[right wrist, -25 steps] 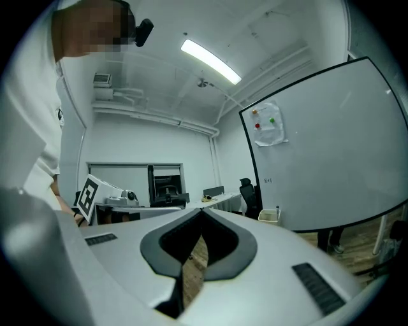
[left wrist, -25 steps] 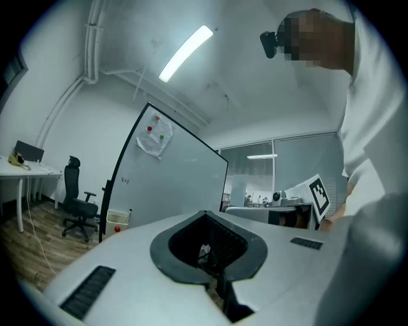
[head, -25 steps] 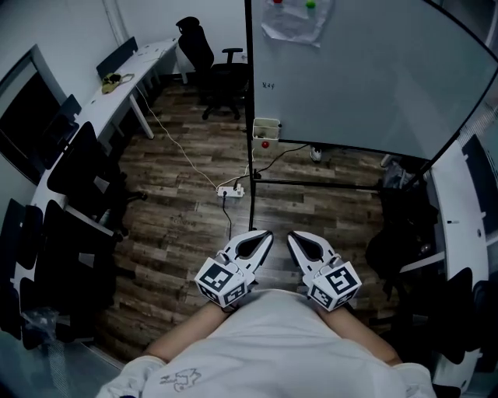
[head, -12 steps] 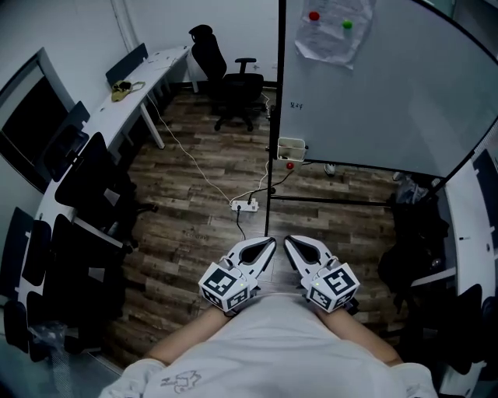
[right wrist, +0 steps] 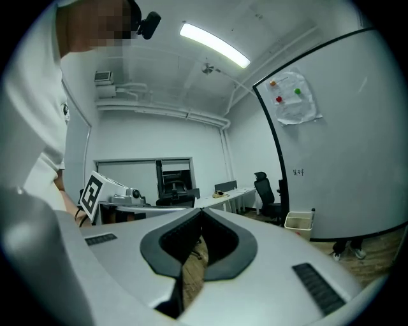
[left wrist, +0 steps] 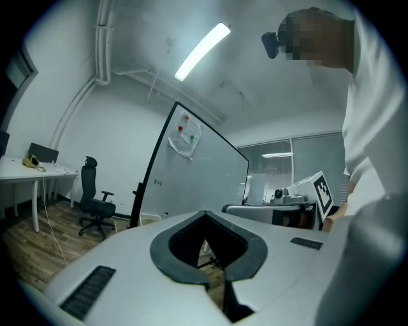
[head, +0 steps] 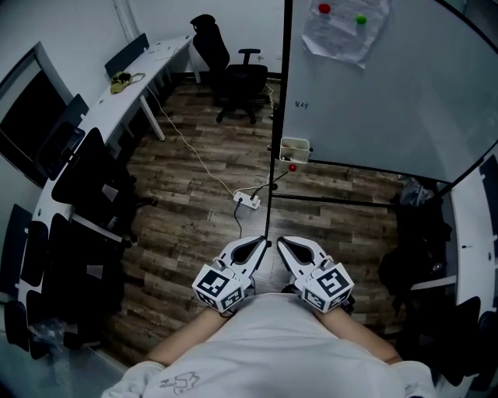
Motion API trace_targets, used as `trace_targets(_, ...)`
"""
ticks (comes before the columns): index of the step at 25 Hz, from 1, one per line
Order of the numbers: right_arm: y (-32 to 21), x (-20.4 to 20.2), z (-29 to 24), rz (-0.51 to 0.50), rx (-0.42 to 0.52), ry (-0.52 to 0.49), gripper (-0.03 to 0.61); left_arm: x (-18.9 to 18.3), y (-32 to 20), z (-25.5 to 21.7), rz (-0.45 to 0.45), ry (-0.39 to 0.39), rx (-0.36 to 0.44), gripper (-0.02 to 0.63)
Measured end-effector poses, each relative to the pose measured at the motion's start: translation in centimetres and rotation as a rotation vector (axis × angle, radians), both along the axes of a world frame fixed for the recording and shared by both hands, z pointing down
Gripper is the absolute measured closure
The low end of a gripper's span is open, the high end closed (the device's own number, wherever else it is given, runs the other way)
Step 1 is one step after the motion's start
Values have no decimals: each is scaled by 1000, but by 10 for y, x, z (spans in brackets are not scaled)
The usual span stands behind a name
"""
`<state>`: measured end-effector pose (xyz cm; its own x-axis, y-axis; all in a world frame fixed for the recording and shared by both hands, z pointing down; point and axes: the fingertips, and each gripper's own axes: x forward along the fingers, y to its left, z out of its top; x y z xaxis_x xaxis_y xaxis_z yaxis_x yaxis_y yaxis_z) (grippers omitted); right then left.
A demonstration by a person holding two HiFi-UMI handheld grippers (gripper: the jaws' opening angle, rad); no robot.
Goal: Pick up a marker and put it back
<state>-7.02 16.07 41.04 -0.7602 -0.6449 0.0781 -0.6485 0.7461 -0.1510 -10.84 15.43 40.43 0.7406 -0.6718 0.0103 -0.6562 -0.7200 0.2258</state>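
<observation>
A white tabletop (head: 156,56) stands at the left, with a black chair (head: 237,78) near it. The left tool (head: 263,243) is pinched together and holds nothing. The right tool (head: 282,241) is the same. A small box (head: 295,148) hangs on the whiteboard (head: 389,101). Any marker there is too small to see.

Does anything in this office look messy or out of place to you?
The sheet of paper held by magnets on the whiteboard is crumpled and hangs crooked. A power strip lies on the open floor, its white cable trailing toward the desk, perhaps a trip hazard. Nothing looks spilled or broken.
</observation>
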Motion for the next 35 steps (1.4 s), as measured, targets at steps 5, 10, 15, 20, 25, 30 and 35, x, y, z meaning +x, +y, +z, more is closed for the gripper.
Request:
trace_targets(5, -36, 13, 4, -32, -29, -24, 568, 11, -31, 4, -30, -13, 2, 609)
trace_targets(10, -81, 29, 3, -62, -39, -23, 568, 21, -69, 8, -65, -9, -20, 609)
trace_targets(15, -123, 45, 2, -99, -31, -18, 568, 29, -107, 9, -131, 15, -30, 609)
trace_targets(20, -158, 73, -2, -111, -36, -22, 568, 51, -140, 5, -162, 24, -17, 609)
trace_targets(25, -181, 103, 5, -121, -47, -24, 568, 83, -155, 7, -174, 28, 4, 609)
trace_targets(30, -200, 127, 15, -79, -81, -41, 568, 96, -170, 11, -176, 26, -23, 609)
trace_targets(35, -219, 135, 22, -40, -108, -41, 567, 103, -191, 20, -141, 23, -52, 609)
